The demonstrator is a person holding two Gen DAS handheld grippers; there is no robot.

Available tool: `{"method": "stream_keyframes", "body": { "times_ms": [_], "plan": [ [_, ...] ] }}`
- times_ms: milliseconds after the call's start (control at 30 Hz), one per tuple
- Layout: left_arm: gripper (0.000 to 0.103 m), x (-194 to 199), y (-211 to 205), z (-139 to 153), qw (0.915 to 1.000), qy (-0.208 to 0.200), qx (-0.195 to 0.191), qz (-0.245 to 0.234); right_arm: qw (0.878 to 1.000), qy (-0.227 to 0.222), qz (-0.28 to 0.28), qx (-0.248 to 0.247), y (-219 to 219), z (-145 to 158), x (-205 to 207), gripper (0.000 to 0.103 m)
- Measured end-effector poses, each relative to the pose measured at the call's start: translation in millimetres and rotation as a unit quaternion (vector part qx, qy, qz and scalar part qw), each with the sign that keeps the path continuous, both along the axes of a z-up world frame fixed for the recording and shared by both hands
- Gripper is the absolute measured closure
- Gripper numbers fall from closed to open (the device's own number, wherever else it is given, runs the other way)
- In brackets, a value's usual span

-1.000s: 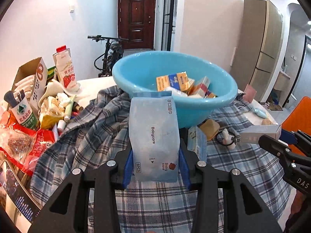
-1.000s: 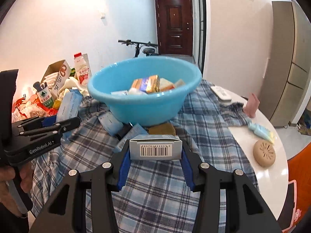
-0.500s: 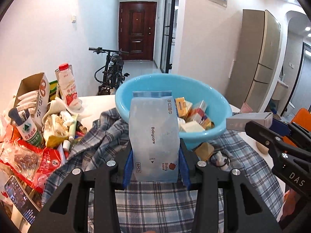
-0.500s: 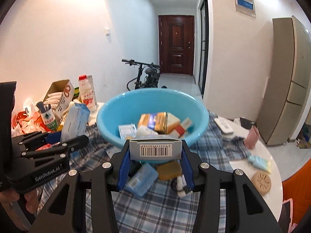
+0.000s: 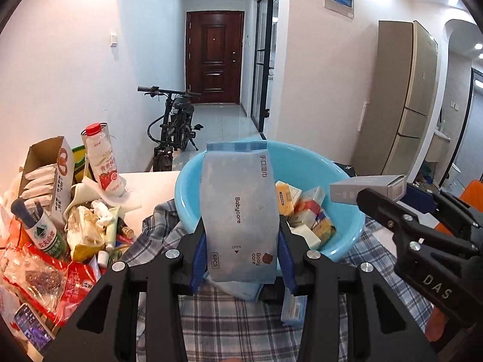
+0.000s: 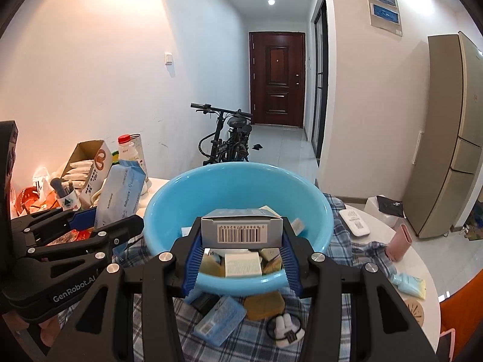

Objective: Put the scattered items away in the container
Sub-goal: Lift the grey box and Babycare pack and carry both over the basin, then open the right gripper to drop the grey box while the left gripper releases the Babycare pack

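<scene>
Left gripper (image 5: 240,259) clamped on an upright grey wipes pouch (image 5: 240,211) before the blue basin (image 6: 169,211), right gripper (image 6: 241,250) closed around a barcoded grey box (image 6: 241,231) above the basin's near rim, basin resting on plaid cloth (image 6: 347,241) over the counter (image 6: 422,265)

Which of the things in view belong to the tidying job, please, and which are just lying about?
Part of the job:
- basin
- wipes pack in the left gripper
- grey box in the right gripper
- blue packet, tan bar on the cloth

Lying about:
- bicycle
- fridge
- milk bottle
- phone
</scene>
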State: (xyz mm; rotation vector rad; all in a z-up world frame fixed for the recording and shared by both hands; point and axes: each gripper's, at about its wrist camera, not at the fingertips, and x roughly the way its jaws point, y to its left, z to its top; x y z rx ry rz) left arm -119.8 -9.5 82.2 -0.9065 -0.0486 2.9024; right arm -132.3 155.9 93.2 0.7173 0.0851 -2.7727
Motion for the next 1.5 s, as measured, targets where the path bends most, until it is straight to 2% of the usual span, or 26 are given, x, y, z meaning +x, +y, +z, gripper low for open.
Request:
{"method": "stream_keyframes", "body": {
  "times_ms": [533,1167,1233,1267,1333,1500],
  "plan": [
    [0.063,-50,3,-1,1.0000,-0.004,-0.004,0.000,1.000,-0.008,-0.006,0.015,-13,-9,-58,0.054],
    [0.063,-58,1,-10,0.9999,-0.014,0.003,0.002,0.999,-0.022,0.004,0.035,-20,-24,-68,0.053],
    [0.065,-58,-1,-10,0.9999,-0.013,-0.004,0.011,0.998,-0.022,0.002,0.051,-23,-26,-67,0.035],
    [0.065,-59,-3,-10,0.9998,-0.011,-0.006,0.015,0.998,-0.017,-0.009,0.056,-22,-25,-67,0.022],
    [0.064,-59,-7,-10,0.9998,-0.015,0.004,0.013,0.998,-0.006,-0.023,0.063,-19,-24,-65,0.008],
    [0.064,-59,-9,-9,0.9998,-0.014,0.006,0.015,0.998,-0.004,-0.017,0.055,-16,-21,-62,0.002]
  ]
}}
